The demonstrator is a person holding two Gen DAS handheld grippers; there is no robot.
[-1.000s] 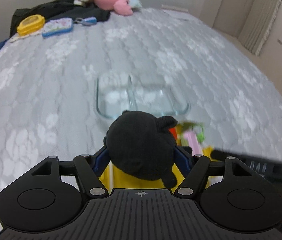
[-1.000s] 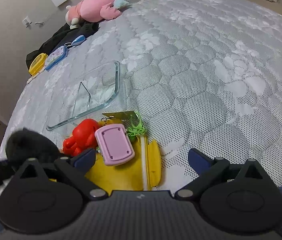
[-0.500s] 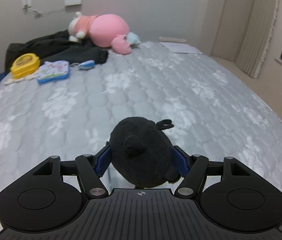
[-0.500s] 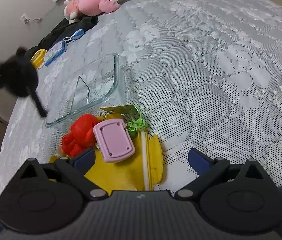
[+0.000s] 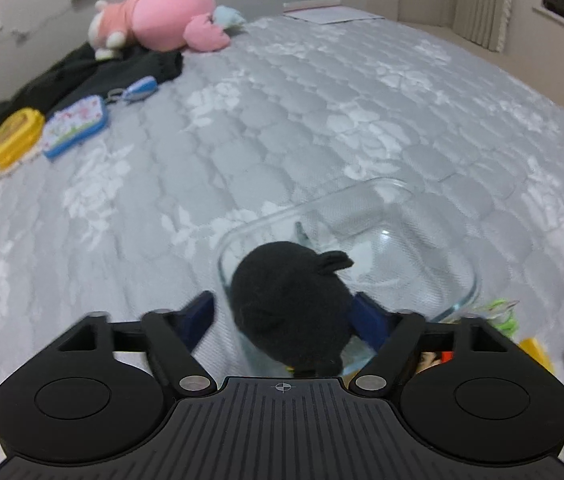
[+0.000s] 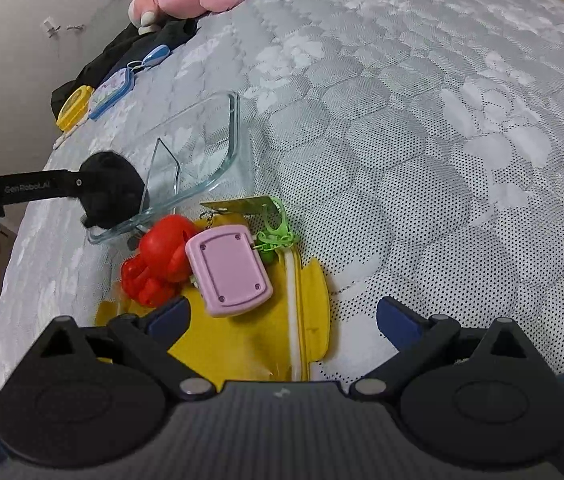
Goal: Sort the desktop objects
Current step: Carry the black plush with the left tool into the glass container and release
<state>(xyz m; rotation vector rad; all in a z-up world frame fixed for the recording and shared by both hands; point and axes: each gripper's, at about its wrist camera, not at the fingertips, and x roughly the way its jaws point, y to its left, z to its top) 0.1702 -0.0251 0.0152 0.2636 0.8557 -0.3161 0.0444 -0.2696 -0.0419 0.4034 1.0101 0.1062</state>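
Blue pads [image 5: 198,314] of your left gripper [image 5: 286,316] have just been spreading, loose beside the black plush [image 5: 290,300] over the glass dish [image 5: 462,268]; your right gripper [image 6: 282,316] gapes empty above the yellow pouch [image 6: 242,340] at six o'clock of the dish

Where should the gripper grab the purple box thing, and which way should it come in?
Probably across its two long sides. The purple box lies flat, back up, leaning on the red toy and the yellow pouch, so its flat side edges stand clear. The open right gripper is just in front of it and could come down from above, one finger on each side.
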